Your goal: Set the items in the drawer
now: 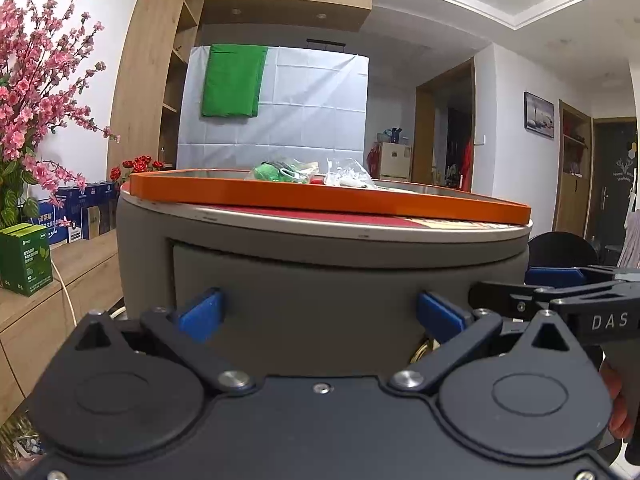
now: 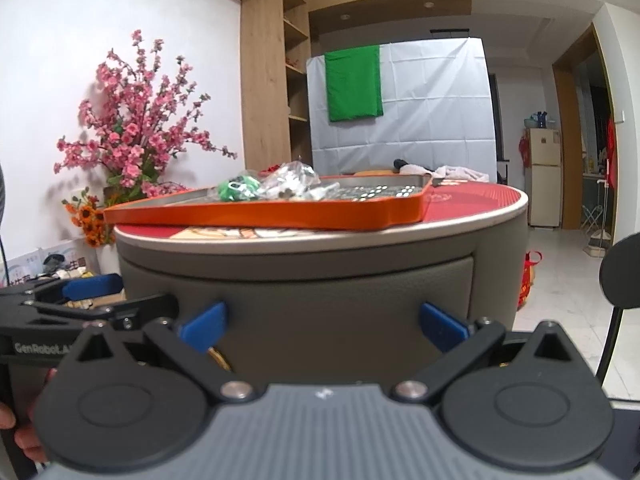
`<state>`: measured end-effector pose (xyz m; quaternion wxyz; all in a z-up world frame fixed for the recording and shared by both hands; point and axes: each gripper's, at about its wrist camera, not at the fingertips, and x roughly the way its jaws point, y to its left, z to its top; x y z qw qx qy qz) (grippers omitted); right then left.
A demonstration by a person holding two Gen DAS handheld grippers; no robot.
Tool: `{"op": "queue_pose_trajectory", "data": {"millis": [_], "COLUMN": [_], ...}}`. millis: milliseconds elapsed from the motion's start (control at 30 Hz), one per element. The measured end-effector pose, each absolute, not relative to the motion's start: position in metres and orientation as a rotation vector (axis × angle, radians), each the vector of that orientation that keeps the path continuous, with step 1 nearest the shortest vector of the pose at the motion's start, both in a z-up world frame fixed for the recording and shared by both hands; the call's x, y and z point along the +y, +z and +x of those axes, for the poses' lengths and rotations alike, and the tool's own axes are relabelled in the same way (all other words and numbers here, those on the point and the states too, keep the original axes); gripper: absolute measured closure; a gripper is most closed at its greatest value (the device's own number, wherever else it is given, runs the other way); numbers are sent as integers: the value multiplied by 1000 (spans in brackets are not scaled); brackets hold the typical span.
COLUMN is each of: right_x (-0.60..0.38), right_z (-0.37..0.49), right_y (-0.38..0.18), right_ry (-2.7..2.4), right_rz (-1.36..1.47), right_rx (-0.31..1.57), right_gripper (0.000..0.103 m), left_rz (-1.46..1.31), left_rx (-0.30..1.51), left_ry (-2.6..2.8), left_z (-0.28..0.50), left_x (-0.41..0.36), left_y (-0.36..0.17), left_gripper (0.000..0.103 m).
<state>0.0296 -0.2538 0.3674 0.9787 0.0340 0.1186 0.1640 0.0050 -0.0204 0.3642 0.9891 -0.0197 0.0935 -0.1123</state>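
A round grey table has a closed curved drawer front (image 1: 312, 300) (image 2: 320, 300) in its side. An orange tray (image 1: 320, 198) (image 2: 272, 210) on the tabletop holds a green item in a clear bag (image 1: 272, 172) (image 2: 236, 190) and clear plastic bags (image 1: 348, 176) (image 2: 292, 184). My left gripper (image 1: 320, 314) is open, its blue fingertips (image 1: 202, 314) close against the drawer front. My right gripper (image 2: 322, 324) is open, also facing the drawer front. Each gripper shows at the edge of the other's view (image 1: 560, 300) (image 2: 80, 304).
Pink blossom branches (image 1: 36, 80) (image 2: 136, 120) and boxes (image 1: 28, 260) stand on a wooden sideboard to the left. A white and green backdrop (image 1: 276, 100) hangs behind. A small fridge (image 2: 544, 176) stands at the back right, a red bag (image 2: 528, 284) on the floor.
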Motion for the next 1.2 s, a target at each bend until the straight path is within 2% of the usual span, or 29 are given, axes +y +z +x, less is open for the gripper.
{"op": "queue_pose_trajectory", "data": {"millis": [500, 1000, 1200], "right_x": [-247, -246, -243], "right_z": [17, 6, 4], "right_y": [349, 281, 255], "right_ry": [311, 261, 241], "right_rz": [80, 150, 175], "right_rx": [278, 506, 579], "right_gripper": [1, 1, 1], "left_rz": [-68, -57, -54], "left_rx": [219, 488, 557], "left_ry": [-191, -86, -41], "left_z": [-7, -16, -17], "left_x": [-19, -19, -16], "left_y": [348, 280, 268], "left_gripper": [0, 0, 0]}}
